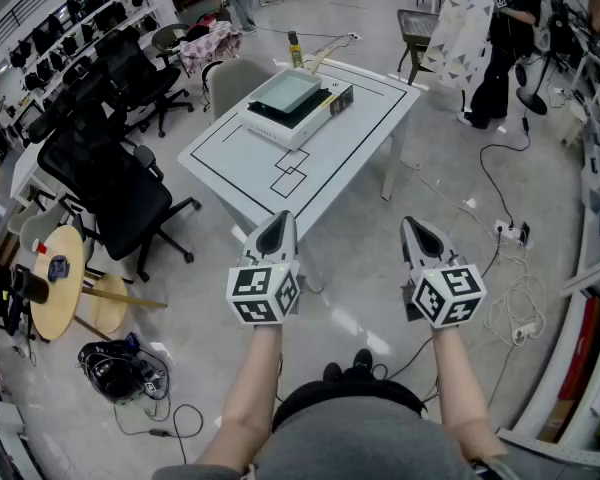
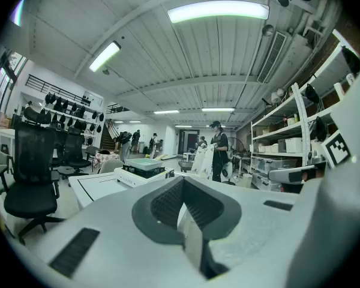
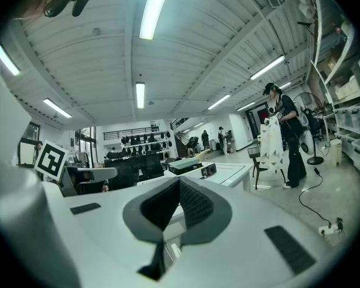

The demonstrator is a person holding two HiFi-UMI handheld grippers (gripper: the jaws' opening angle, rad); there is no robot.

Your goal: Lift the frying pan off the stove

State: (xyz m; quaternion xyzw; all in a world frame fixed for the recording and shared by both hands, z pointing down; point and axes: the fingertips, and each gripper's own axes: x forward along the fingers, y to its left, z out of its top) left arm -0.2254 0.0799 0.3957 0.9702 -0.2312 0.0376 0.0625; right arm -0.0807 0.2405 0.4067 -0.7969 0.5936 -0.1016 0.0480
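Note:
A flat stove [image 1: 292,102] with a pale glass top lies on the far part of a white table [image 1: 310,173], well ahead of me. I see no frying pan on it or anywhere else. Both grippers hang in the air over the floor, short of the table's near corner. My left gripper [image 1: 278,224] is shut with nothing in it, and my right gripper [image 1: 416,228] is likewise shut and empty. The left gripper view shows its jaws [image 2: 183,188] closed, with the stove [image 2: 145,168] far off. In the right gripper view the jaws [image 3: 179,188] are closed too, the stove [image 3: 189,164] beyond.
Black office chairs [image 1: 110,183] stand left of the table, with a round wooden stool [image 1: 65,278] nearer me. Cables and a power strip [image 1: 510,233] lie on the floor at the right. A person holding patterned cloth [image 1: 500,38] stands at the back right.

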